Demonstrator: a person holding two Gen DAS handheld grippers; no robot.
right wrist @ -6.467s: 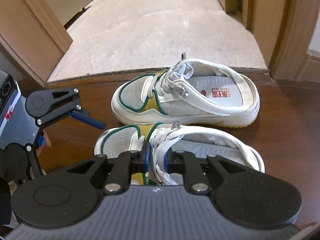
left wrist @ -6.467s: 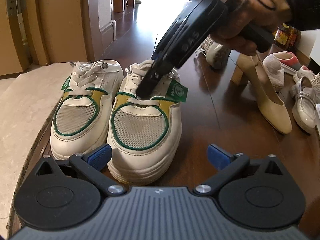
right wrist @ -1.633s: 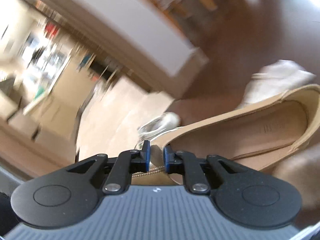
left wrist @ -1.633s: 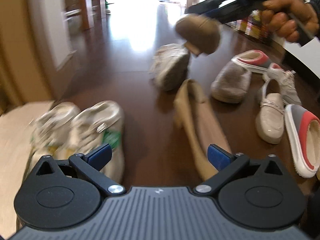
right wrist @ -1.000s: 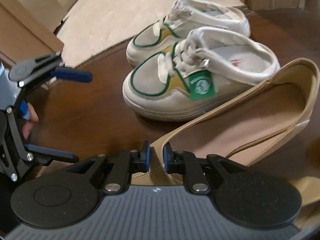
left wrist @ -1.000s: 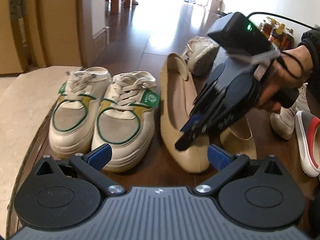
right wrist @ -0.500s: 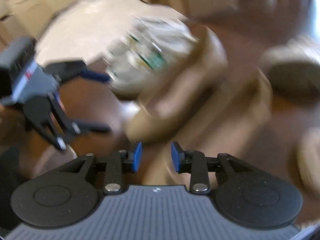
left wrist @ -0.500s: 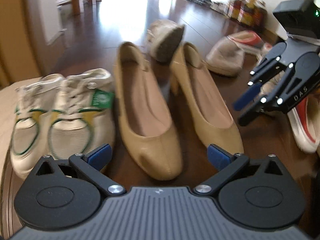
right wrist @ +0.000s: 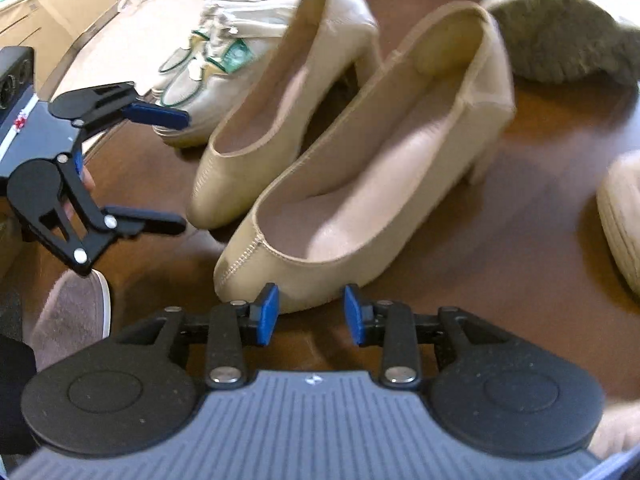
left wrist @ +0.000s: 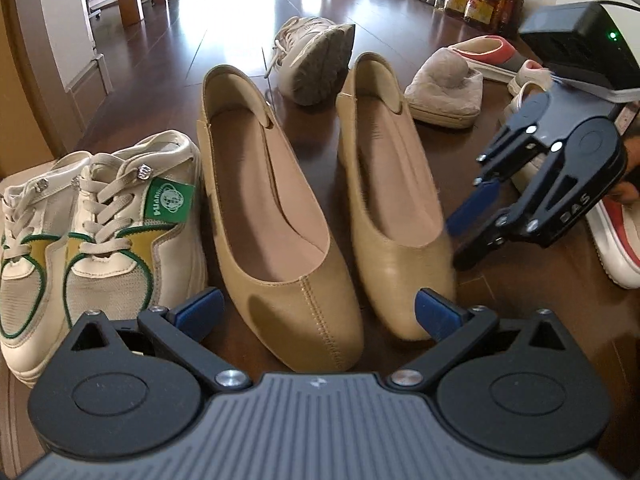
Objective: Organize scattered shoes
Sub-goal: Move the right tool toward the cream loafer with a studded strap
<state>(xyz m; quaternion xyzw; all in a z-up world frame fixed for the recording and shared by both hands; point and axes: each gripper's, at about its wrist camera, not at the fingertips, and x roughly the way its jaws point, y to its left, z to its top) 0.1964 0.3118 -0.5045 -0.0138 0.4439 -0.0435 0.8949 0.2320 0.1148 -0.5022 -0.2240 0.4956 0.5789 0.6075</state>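
Beige pumps [left wrist: 276,208] [left wrist: 392,200] are now standing side by side on the dark wood floor [left wrist: 240,52], just beside the white-and-green sneakers [left wrist: 100,224]; a second ago one pump was still pinched in the right gripper [right wrist: 310,312]. That gripper is now sitting just off the nearer pump's toe, jaws apart and empty. The left gripper [left wrist: 316,308] is hovering wide open, holding nothing.

second beige pump [left wrist: 394,216] now beside first [left wrist: 276,216]; right tool [right wrist: 310,314] released it, empty
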